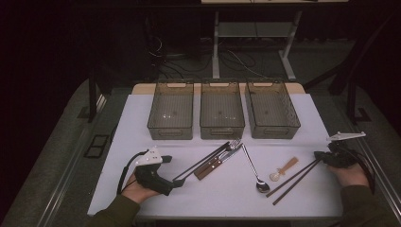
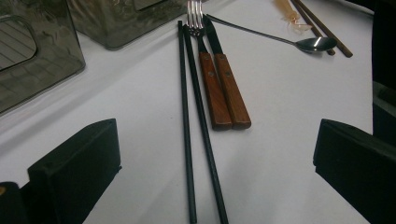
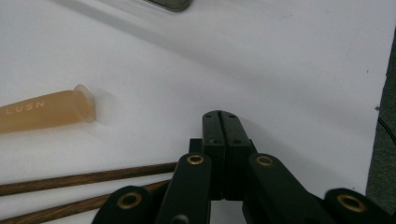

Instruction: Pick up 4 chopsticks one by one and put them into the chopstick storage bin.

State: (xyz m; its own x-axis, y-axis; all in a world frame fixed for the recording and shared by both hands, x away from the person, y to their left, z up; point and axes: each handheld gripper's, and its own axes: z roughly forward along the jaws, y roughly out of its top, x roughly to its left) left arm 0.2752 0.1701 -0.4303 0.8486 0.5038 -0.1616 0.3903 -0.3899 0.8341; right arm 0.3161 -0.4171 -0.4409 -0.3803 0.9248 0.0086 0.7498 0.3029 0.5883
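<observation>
i'm on the left tongs (image 1: 176, 181) at the near left of the counter (image 1: 227, 194), and they stand wide open, one black jaw at each side of the left gripper view with nothing between the pads. the black chopsticks (image 2: 198, 130) run straight up the middle of that view, lying flat on the counter between the jaws, their near ends just at my jaw tips in the high view. right beside them, a fork (image 2: 205, 70) and a knife (image 2: 226, 74) with wooden handles lie side by side, touching. a spoon (image 2: 315, 44) lies farther off, bowl toward me.

over on the right, the right tongs (image 3: 223, 122) are closed, pads pressed together, gripping nothing, low over the counter. the brown chopsticks (image 3: 84, 179) lie just beside them, ends near the jaw links; i can't tell if they touch. a tan silicone handle (image 3: 46, 111) marked lusn lies near, apart from the tongs.

three grey bins (image 1: 222, 111) stand in a row at the far side.
</observation>
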